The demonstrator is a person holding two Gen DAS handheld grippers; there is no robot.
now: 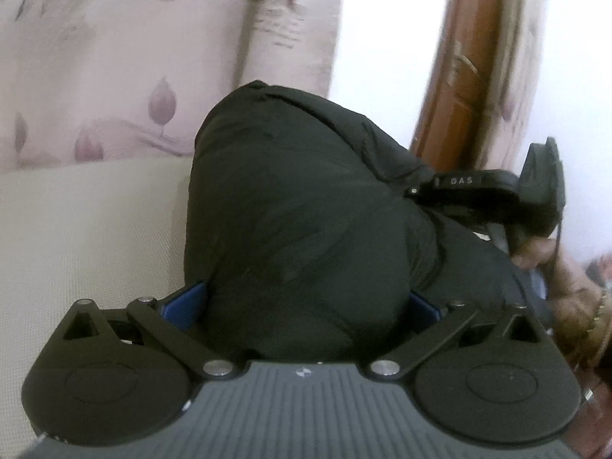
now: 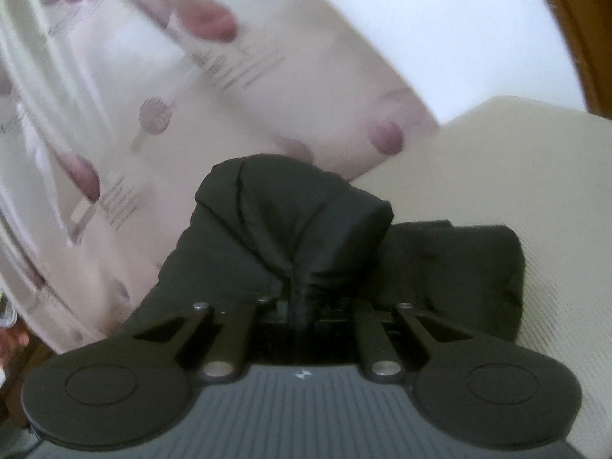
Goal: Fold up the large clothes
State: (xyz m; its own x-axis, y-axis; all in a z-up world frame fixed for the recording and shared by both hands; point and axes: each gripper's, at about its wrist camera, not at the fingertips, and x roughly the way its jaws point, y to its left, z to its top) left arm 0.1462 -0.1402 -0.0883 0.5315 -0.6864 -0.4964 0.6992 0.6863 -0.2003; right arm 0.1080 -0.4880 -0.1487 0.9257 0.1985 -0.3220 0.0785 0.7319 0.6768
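A: What did the left wrist view show?
B: The left gripper [image 1: 302, 302] clenched a bulky fold of the black jacket [image 1: 290, 206], hiding the cream mattress [image 1: 88, 229]; floral curtain [image 1: 114, 57] behind.
A: And the right?
B: The right gripper [image 2: 304, 315] pinched the jacket [image 2: 283, 222], the rest lying on the mattress [image 2: 554, 176].

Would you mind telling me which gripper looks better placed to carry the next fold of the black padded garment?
Probably the right gripper: it is pinched shut on a gathered edge of the black padded garment, ready to pull. The left gripper straddles a thick bulge, blue pads wide apart.
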